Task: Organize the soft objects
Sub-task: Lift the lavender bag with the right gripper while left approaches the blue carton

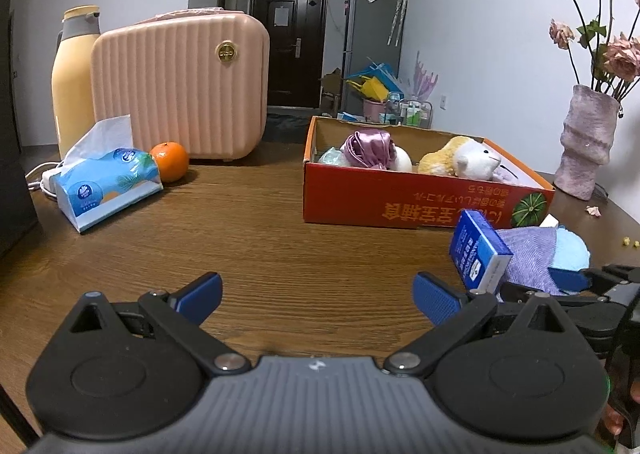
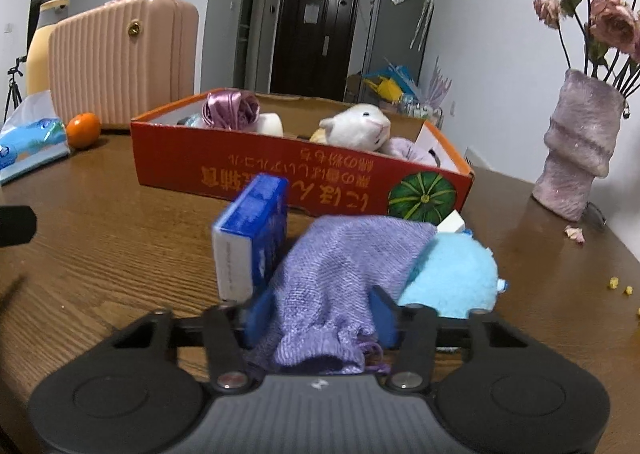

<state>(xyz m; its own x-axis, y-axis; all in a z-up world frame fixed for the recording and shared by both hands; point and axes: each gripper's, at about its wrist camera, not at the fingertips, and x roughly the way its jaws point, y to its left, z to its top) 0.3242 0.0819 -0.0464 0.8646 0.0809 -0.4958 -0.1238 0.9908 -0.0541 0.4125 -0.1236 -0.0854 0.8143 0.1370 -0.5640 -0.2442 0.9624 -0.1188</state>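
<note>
Hidden behind the purple cloth [image 2: 340, 266]: part of the fluffy blue toy [image 2: 452, 278] and most of a small white block [image 2: 452, 221]. Cut off by the box wall: the lower halves of the things inside the orange box [image 2: 280, 173]. Hard to tell what the pale green lump [image 1: 332, 155] in there is.

Counted in the box: one shiny purple bundle [image 2: 230, 107], one white ball [image 2: 270, 123], one white and yellow stuffed animal [image 2: 358, 127], one pale purple soft thing [image 2: 408, 147].

Counted on the table [image 1: 260, 234]: one blue carton [image 2: 250, 234] standing just left of the cloth, one orange [image 1: 170, 159], one tissue pack [image 1: 108, 183], one pink case [image 1: 180, 85], one yellow bottle [image 1: 74, 81], one vase [image 2: 576, 145] of dried flowers.

Right tongs [image 2: 320, 318]: pinching the near end of the purple cloth, lying in front of the box. Left tongs [image 1: 318, 296]: spread wide over bare table, holding nothing.
</note>
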